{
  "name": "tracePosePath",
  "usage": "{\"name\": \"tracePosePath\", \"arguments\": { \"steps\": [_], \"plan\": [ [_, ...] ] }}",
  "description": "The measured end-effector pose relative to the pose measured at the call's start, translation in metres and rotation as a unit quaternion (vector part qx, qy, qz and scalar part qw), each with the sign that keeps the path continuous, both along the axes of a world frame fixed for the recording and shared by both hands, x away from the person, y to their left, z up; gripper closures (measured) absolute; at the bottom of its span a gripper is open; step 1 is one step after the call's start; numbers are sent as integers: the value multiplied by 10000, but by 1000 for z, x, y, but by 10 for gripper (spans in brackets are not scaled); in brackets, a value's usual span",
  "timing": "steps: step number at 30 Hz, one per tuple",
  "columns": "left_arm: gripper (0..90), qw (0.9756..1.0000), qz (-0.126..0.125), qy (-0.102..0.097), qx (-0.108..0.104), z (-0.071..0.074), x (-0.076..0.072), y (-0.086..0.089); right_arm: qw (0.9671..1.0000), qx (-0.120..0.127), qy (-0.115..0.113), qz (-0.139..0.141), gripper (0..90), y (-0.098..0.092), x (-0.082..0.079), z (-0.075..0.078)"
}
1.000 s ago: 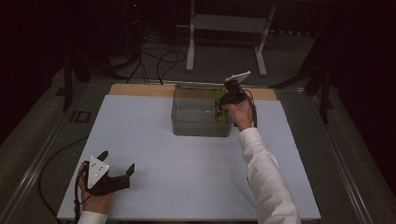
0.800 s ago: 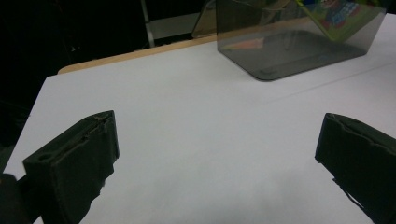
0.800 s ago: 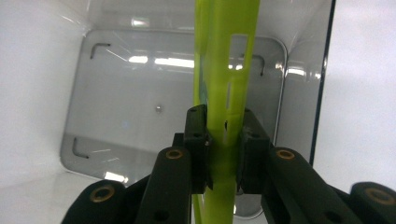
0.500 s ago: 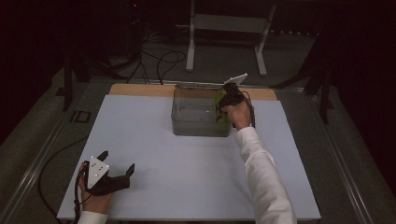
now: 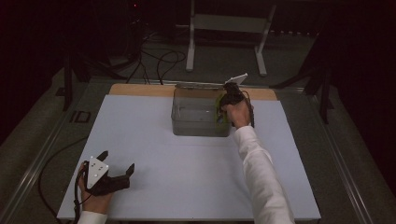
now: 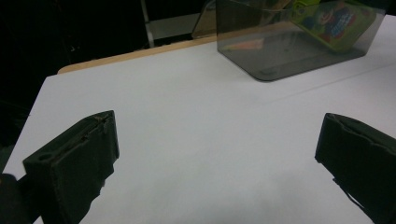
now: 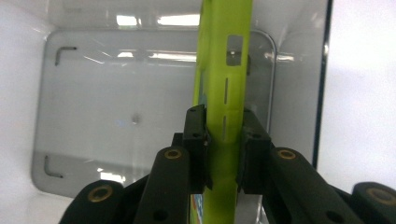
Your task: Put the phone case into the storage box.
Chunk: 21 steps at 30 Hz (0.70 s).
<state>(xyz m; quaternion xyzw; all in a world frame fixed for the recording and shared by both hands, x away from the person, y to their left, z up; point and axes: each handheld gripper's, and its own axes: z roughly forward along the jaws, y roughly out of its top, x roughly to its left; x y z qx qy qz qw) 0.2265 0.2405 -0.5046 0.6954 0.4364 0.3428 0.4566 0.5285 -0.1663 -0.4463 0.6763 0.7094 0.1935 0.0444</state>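
Grip detail: right gripper [image 7: 223,140] clamped on the edge of a thin, stiff, light green case [image 7: 223,70], its smooth plastic likely slippery, hanging inside the clear bin [image 7: 60,107] ahead.

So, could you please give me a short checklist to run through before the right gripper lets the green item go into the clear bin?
1. Grip: the right gripper has both jaws pressed on the edge of the green item: ok.
2. Position: the green item hangs inside the clear bin, near its right wall: ok.
3. Bin floor below the item bare: ok.
4. Orientation: the item stands on edge, so it may tip against the wall when released: cannot tell.
5. Left gripper open, resting at the near left of the white table top, well away from the bin: ok.
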Motion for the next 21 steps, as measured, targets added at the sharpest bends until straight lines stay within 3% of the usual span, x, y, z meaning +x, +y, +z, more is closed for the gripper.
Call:
{"name": "tracePosePath", "arguments": {
  "steps": [7, 21],
  "plan": [
    [0, 10000, 5, 4, -5, 0, 0, 0, 9998, -27, 10, -194, 769, 5, 3, -2],
    [0, 10000, 3, -3, -8, 0, 0, 0, 9986, -448, -140, -228, 767, 14, 4, -7]
  ]
}}
